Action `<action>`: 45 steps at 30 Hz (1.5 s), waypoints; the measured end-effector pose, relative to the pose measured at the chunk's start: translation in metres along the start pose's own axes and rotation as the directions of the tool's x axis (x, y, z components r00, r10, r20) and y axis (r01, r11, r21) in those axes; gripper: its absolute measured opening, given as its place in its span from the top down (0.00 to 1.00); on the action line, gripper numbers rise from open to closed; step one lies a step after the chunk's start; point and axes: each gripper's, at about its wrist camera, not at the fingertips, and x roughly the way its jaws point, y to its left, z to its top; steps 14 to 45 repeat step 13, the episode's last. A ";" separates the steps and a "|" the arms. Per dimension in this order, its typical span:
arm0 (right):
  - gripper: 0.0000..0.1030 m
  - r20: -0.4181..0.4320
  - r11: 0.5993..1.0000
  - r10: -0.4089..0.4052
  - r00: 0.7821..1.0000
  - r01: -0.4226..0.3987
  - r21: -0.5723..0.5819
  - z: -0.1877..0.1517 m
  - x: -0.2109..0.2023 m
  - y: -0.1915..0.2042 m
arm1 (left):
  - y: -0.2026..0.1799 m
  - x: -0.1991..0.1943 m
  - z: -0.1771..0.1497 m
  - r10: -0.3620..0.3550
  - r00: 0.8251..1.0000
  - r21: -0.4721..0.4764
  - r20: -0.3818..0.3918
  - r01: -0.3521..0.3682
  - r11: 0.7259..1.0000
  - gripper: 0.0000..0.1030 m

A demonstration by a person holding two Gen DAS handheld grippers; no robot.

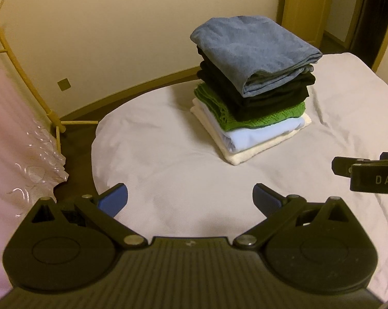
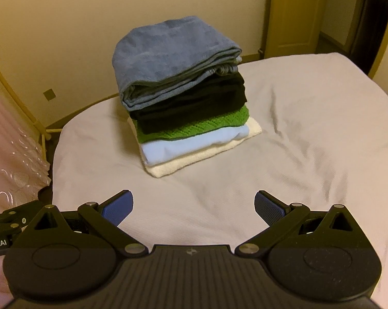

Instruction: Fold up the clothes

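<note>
Two grippers — left gripper (image 1: 190, 197), right gripper (image 2: 193, 204) — face one five-garment stack (image 2: 186, 97).

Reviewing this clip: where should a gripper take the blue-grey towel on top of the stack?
Probably the blue-grey towel at its rolled fold edge facing the cameras, approached from the near side. That edge bulges clear of the black garment; both grippers are open.

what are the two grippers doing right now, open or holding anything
Left gripper: open, holding nothing, above the bed sheet.
Right gripper: open, holding nothing, facing the stack of folded clothes.
</note>
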 end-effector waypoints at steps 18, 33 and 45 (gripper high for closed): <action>0.00 -0.004 0.999 0.017 1.000 -0.017 0.029 0.014 0.014 -0.004 | -0.002 0.016 0.015 0.017 1.000 0.006 0.020 -0.017 1.000 0.01; 0.00 -0.004 0.999 0.017 1.000 -0.017 0.029 0.014 0.014 -0.004 | -0.002 0.016 0.015 0.017 1.000 0.006 0.020 -0.017 1.000 0.01; 0.00 -0.004 0.999 0.017 1.000 -0.017 0.029 0.014 0.014 -0.004 | -0.002 0.016 0.015 0.017 1.000 0.006 0.020 -0.017 1.000 0.01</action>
